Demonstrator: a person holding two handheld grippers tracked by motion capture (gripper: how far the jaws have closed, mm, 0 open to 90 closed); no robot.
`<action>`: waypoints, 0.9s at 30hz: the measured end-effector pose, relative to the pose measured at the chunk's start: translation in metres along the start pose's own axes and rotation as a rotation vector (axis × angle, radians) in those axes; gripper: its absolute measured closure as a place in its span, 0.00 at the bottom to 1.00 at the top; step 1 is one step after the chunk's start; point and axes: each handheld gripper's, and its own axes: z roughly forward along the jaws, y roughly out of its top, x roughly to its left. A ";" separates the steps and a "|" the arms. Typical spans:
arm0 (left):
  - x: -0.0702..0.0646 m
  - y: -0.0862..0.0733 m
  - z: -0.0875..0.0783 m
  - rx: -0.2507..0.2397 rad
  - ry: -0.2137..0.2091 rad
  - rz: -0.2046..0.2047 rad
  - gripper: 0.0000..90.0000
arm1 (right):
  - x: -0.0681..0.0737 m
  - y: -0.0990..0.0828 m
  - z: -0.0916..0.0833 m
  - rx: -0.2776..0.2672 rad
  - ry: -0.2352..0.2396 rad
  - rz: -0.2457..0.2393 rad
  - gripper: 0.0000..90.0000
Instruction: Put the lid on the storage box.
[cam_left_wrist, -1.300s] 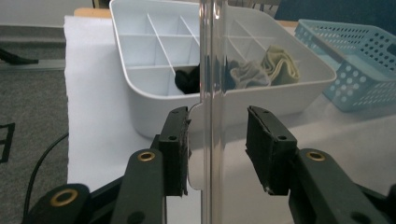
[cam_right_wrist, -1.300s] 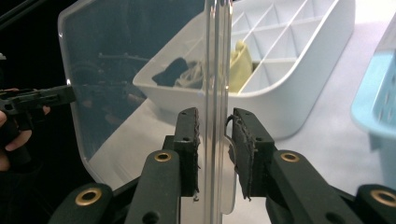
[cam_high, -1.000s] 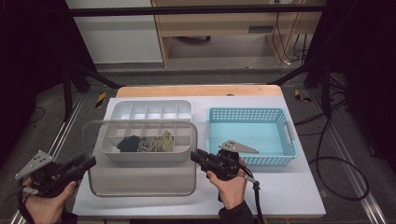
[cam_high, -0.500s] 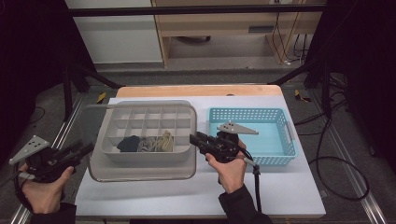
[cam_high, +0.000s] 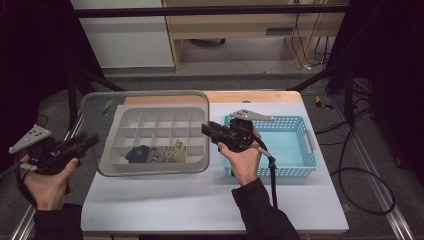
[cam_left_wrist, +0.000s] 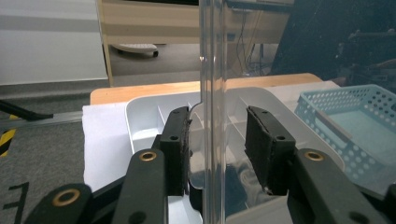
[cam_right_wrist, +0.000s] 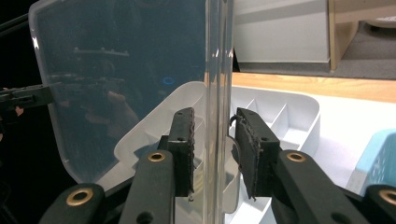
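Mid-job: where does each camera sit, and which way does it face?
High view: above the person's side, facing forward and down on the table; forearms, left claw and right claw show.
Left gripper view: on the left claw, facing the clear lid along its jaws.
Right gripper view: on the right claw, likewise.
Shared: clear lid, white tray, blue basket.

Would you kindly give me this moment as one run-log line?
left gripper: grips clear lid | right gripper: grips lid | lid: held above divided tray | blue basket: right of tray
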 end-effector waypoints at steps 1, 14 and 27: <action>0.000 0.000 0.000 0.000 0.000 0.000 0.67 | 0.000 0.000 0.000 0.000 0.000 0.000 0.76; 0.021 0.016 0.030 0.019 0.003 0.003 0.67 | -0.011 0.011 0.027 0.004 -0.046 -0.011 0.75; 0.037 0.008 0.053 0.063 -0.010 -0.021 0.66 | -0.019 0.012 0.043 0.048 -0.074 -0.004 0.75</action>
